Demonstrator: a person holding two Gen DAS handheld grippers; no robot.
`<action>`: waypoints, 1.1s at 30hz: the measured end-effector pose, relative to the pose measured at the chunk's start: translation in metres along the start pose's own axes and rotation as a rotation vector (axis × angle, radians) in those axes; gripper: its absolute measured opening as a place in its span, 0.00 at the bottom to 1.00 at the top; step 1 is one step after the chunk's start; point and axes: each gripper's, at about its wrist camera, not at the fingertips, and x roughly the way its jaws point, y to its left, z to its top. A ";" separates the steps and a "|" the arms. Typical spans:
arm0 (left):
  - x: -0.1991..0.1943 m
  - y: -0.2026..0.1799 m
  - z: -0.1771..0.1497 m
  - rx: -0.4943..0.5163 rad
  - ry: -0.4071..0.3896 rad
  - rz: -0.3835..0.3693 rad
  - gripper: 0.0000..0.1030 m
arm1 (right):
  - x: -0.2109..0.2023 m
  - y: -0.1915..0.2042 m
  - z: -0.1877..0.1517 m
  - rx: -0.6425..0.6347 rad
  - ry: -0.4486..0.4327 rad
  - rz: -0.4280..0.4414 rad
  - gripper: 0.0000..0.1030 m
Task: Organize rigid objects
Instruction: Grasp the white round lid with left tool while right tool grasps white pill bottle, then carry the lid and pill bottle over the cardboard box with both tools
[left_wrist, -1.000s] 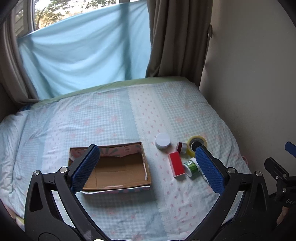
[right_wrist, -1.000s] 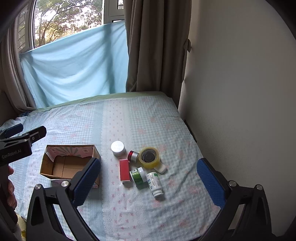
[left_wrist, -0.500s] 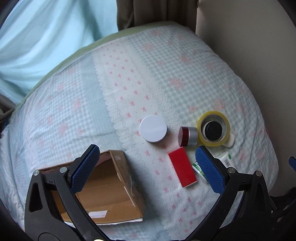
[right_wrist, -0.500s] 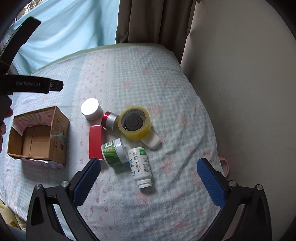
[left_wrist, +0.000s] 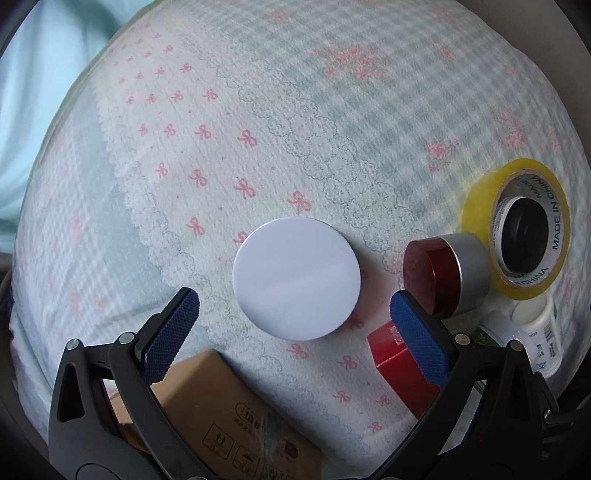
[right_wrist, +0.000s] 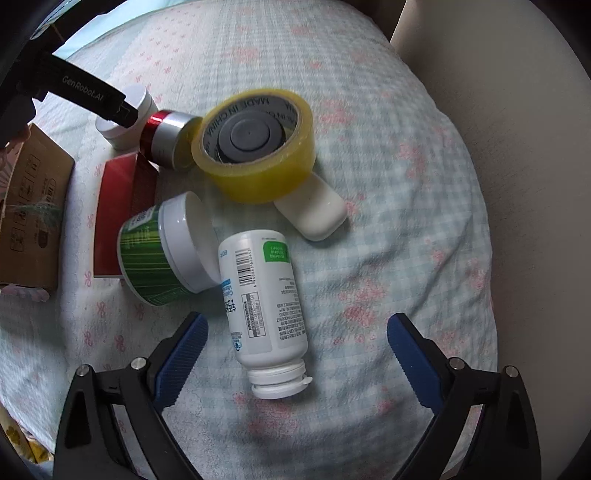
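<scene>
My left gripper (left_wrist: 295, 314) is open, hovering just above a round white-lidded jar (left_wrist: 296, 277) that sits between its fingers. Beside it lie a red-and-silver cap (left_wrist: 443, 273), a yellow tape roll (left_wrist: 517, 229) and a red box (left_wrist: 399, 365). My right gripper (right_wrist: 297, 332) is open over a white pill bottle (right_wrist: 264, 302) lying on its side. A green jar (right_wrist: 162, 247), the tape roll (right_wrist: 258, 147), a white case (right_wrist: 314, 210) and the red box (right_wrist: 118, 218) lie beyond it.
A cardboard box (left_wrist: 229, 413) stands at the lower left of the left wrist view and also shows in the right wrist view (right_wrist: 29, 214). Everything rests on a checked bedsheet (left_wrist: 295, 110). A beige wall (right_wrist: 517, 110) borders the bed on the right.
Both grippers have dropped down and forward toward the objects: the left onto the white jar, the right onto the pill bottle. Both stay open.
</scene>
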 end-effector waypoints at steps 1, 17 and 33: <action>0.006 0.000 0.002 0.006 0.006 0.003 0.99 | 0.006 0.002 0.000 -0.005 0.011 0.005 0.93; 0.053 0.013 0.007 -0.028 0.043 -0.131 0.66 | 0.044 0.022 0.012 -0.079 0.110 0.067 0.46; -0.049 0.020 -0.019 -0.106 -0.112 -0.129 0.66 | 0.004 0.007 0.007 0.009 0.026 0.068 0.45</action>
